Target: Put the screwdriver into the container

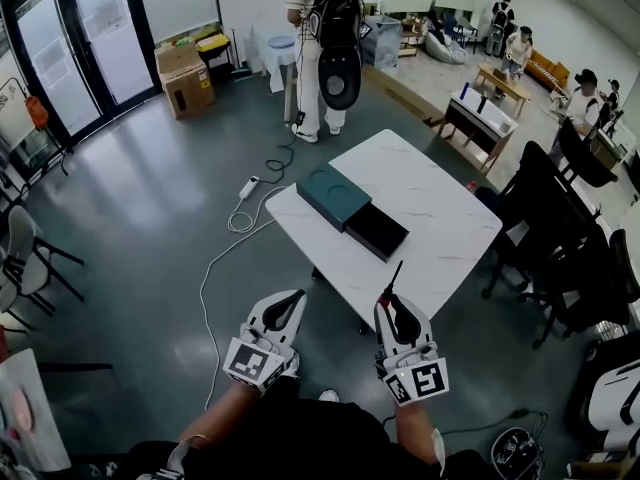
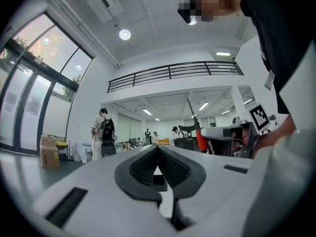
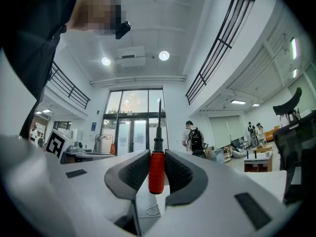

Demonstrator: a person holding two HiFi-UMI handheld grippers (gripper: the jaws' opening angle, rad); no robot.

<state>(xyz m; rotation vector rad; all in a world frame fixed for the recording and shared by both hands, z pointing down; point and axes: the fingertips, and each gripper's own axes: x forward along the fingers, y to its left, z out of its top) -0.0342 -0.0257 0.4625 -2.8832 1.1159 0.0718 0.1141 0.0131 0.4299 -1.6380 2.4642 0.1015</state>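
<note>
Red-handled screwdriver point(image 3: 156, 174) pinched in right gripper point(image 3: 157, 157); left gripper point(image 2: 158, 149) closed; teal box point(image 1: 332, 194) touching black container point(image 1: 377, 232).

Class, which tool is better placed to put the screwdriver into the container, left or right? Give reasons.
Right. The right tool grips the screwdriver; the left tool is shut and empty.

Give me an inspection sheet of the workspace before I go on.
Surface: white table, holding two boxes.
Job's things: screwdriver in right gripper; black box and teal box touching, on the table.
Clutter: nothing seen.
Grippers: right gripper shut on screwdriver's red handle; left gripper shut, empty.
Cables: white cable and power strip left of the table.
Surroundings: person with backpack beyond the table, cardboard box, black chairs at right.
</note>
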